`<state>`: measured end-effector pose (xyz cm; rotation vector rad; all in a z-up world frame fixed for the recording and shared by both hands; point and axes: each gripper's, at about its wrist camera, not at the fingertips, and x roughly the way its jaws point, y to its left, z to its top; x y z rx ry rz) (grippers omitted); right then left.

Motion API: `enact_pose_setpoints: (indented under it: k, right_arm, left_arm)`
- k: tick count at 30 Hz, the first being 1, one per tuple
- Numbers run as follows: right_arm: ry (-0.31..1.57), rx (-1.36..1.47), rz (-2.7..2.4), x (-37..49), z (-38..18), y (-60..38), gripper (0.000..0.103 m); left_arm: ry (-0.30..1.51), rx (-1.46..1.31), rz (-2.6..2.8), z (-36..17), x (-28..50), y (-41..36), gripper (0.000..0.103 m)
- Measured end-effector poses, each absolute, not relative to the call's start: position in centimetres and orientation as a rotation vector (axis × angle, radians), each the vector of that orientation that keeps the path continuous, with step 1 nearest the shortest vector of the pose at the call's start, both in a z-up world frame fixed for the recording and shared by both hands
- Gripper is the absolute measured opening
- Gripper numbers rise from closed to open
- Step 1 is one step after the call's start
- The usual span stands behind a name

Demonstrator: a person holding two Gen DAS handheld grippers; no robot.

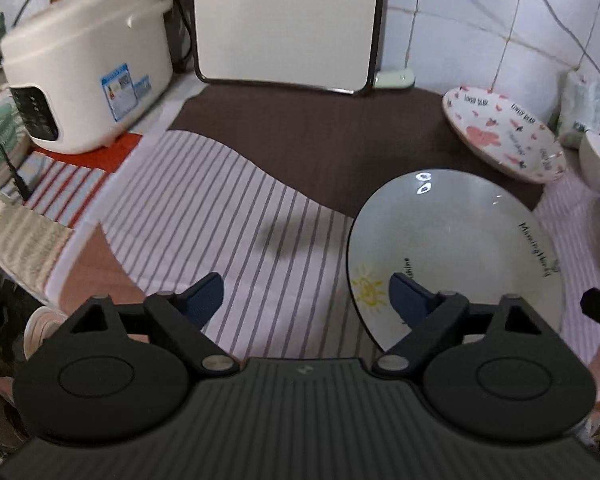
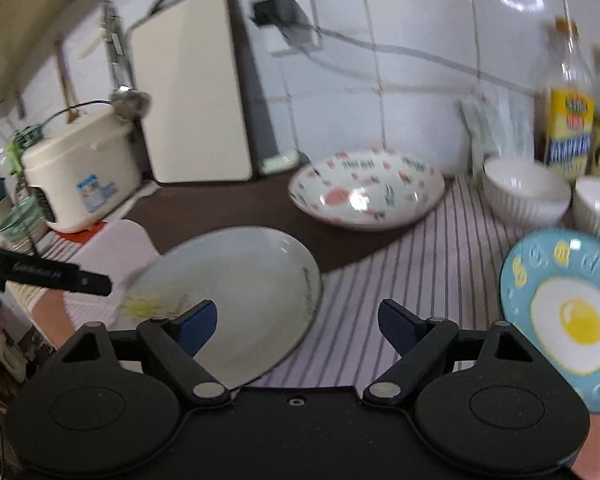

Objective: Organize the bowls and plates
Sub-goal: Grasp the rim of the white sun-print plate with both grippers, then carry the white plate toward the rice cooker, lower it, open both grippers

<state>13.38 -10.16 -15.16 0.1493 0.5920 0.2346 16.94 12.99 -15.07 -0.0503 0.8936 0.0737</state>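
The grey plate (image 1: 456, 256) is seen right of the left tool (image 1: 304, 294), nearer it; both tools are held apart, empty.

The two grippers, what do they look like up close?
Both match: the left gripper and right gripper have black ribbed bodies, round black side housings, angled linkage arms with silver pivot pins, and dark blue fingertip pads. No cables or sleeves visible.
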Motion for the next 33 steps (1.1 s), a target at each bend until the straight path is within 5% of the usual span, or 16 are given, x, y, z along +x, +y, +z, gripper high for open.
enact_pose_setpoints:
  k: [5, 11, 18, 21, 22, 33]
  right_arm:
    - [0.638, 0.177, 0.224, 15.1, -17.5, -10.5, 0.088]
    - [0.68, 0.229, 0.223, 16.4, -18.8, -10.6, 0.077]
    - [0.713, 0.263, 0.243, 17.2, -19.4, -9.9, 0.052]
    - [0.716, 0.288, 0.245, 17.5, -19.6, -9.8, 0.028]
    - [0.723, 0.299, 0.246, 17.7, -19.7, -9.8, 0.02]
    - [0.77, 0.413, 0.243, 18.2, -19.8, -10.5, 0.017]
  left_arm:
    - [0.916, -0.07, 0.046, -17.1, 18.4, 13.3, 0.084]
    - [0.954, -0.085, 0.011, -18.4, 19.4, 13.0, 0.063]
    - [0.958, -0.182, -0.068, -18.5, 19.3, 13.1, 0.025]
    - [0.966, -0.225, -0.075, -18.6, 19.5, 13.2, 0.014]
    - [0.969, -0.244, -0.076, -18.6, 19.5, 13.3, 0.012]
    - [0.99, -0.181, -0.07, -18.3, 19.8, 12.3, 0.012]
